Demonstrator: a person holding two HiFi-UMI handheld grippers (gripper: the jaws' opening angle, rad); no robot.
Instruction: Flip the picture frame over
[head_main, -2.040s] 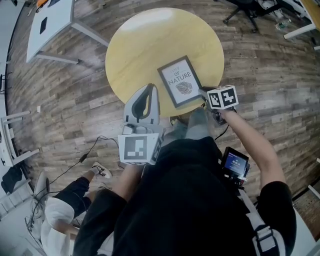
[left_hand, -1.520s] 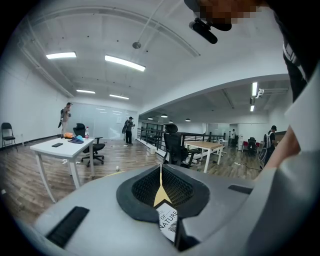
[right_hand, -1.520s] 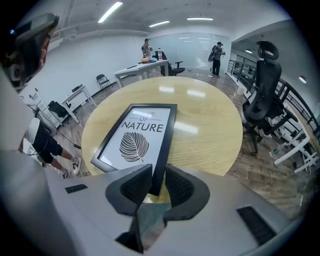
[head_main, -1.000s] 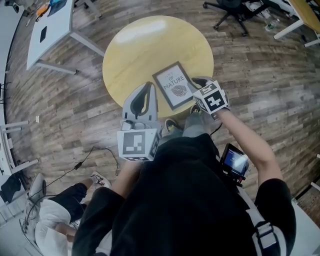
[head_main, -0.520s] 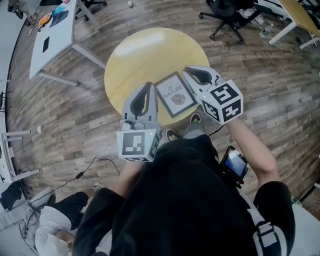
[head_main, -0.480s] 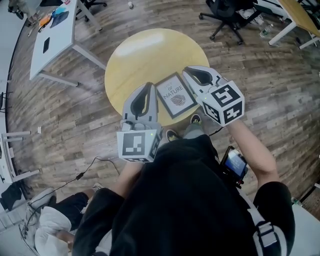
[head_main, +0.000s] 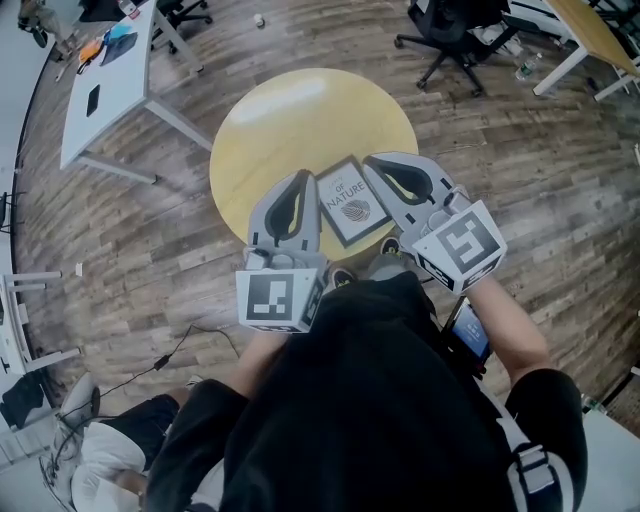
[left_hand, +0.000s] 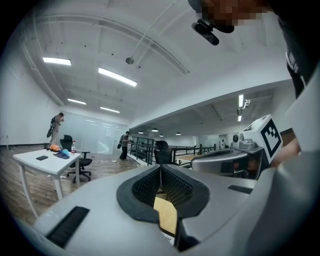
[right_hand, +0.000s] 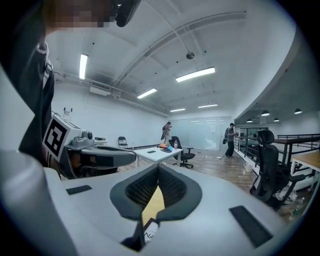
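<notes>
Now the right gripper (head_main: 377, 165), down at the picture frame's (head_main: 350, 201) edge a second ago, is raised level with the left gripper (head_main: 299, 178). Both jaws are pressed together, empty. The frame lies print side up near the round yellow table's (head_main: 290, 110) rim.

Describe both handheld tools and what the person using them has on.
The left tool and right tool are pale grey shells with dark ribbed pads around a teardrop opening. Each carries a white cube printed with black square markers. The person wears a black short-sleeved shirt.
</notes>
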